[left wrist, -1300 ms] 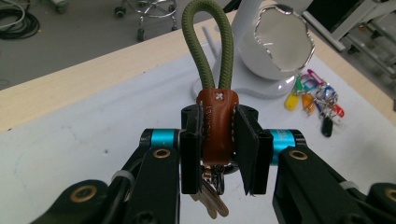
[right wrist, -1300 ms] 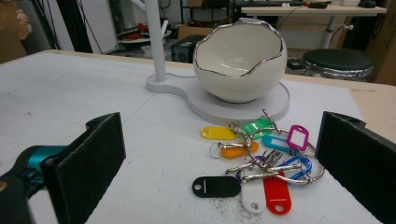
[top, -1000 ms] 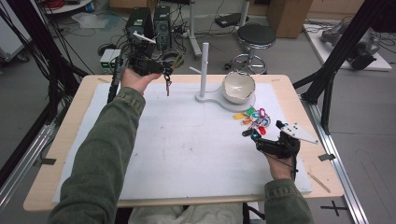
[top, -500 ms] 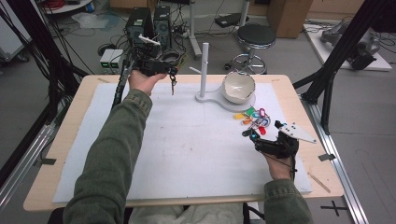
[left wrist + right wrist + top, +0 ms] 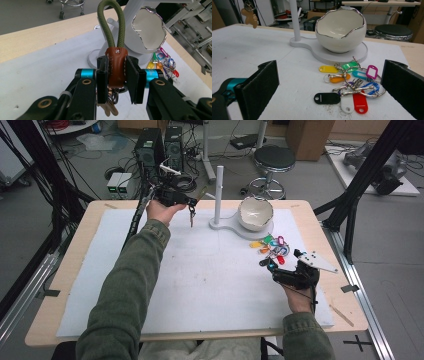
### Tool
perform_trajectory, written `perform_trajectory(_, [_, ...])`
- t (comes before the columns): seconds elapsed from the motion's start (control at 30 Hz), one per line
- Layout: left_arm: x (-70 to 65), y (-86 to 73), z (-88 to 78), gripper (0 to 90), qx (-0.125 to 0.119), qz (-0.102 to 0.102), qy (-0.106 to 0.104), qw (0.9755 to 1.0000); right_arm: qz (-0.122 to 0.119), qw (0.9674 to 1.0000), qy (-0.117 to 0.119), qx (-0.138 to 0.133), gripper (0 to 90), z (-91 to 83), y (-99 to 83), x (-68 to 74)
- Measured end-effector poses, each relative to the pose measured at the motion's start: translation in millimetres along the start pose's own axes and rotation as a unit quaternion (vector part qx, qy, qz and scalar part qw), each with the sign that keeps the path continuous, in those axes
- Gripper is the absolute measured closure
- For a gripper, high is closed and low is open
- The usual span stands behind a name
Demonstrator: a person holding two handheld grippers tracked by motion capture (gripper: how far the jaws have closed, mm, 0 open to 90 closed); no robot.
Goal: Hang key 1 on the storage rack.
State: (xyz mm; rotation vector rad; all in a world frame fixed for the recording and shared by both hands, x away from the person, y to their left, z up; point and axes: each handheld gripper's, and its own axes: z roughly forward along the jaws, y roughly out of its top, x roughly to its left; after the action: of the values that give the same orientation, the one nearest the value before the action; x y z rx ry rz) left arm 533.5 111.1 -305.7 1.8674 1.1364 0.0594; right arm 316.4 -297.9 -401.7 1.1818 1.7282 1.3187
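Note:
My left gripper (image 5: 117,75) is shut on a brown leather key fob (image 5: 116,67). An olive cord loop (image 5: 110,25) sticks out ahead of the jaws, and keys (image 5: 110,107) hang below them. In the high view this gripper (image 5: 191,201) hovers over the far side of the table, just left of the white post (image 5: 219,190), with the keys (image 5: 191,218) dangling. My right gripper (image 5: 329,97) stands open, low on the mat, facing a bunch of coloured key tags (image 5: 352,85) that lies between and just ahead of its pads. It (image 5: 270,266) sits at the right of the table.
The white stand's base (image 5: 227,226) carries the post and an egg-shaped white bowl (image 5: 255,213) with a jagged silver rim. The white mat (image 5: 200,280) covers most of the wooden table (image 5: 80,245). A stool (image 5: 274,160) and computer cases stand beyond the far edge.
My left hand has carried the key fob to the right and lower, closer to the white post. The right hand has stayed where it was.

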Motion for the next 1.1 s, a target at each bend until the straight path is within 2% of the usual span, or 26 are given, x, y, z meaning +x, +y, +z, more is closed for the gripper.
perform_trajectory(0.23, [2.8,-3.3,8.4,72.1,0.008,-0.005,0.001,1.0000,0.003,1.0000,-0.001,0.002,0.9,0.1,-0.1,-0.3])
perform_trajectory(0.5, [-0.4,-5.3,17.0,72.1,0.017,-0.001,-0.005,0.9998,0.001,1.0000,-0.001,0.001,0.9,1.1,-0.1,-0.6])
perform_trajectory(0.8, [-3.2,-9.0,30.8,72.0,0.025,-0.006,-0.007,0.9996,0.001,1.0000,-0.002,0.002,0.9,1.6,-0.1,-1.0])
perform_trajectory(0.9, [-4.2,-9.6,32.6,71.8,0.030,0.005,-0.003,0.9995,0.000,1.0000,-0.002,0.001,0.8,1.8,-0.1,-1.4])
perform_trajectory(1.0, [-4.3,-9.7,32.2,71.2,0.034,0.007,-0.001,0.9994,-0.001,1.0000,-0.001,0.001,0.9,2.3,-0.1,-1.8])
perform_trajectory(1.07, [-3.4,-9.9,31.9,69.9,0.037,0.009,0.006,0.9993,0.001,1.0000,0.000,0.002,0.9,2.5,-0.2,-1.4])
perform_trajectory(1.1, [-3.6,-10.3,31.4,68.9,0.039,0.011,0.018,0.9990,0.001,1.0000,0.000,0.003,0.9,2.6,-0.1,-1.2])
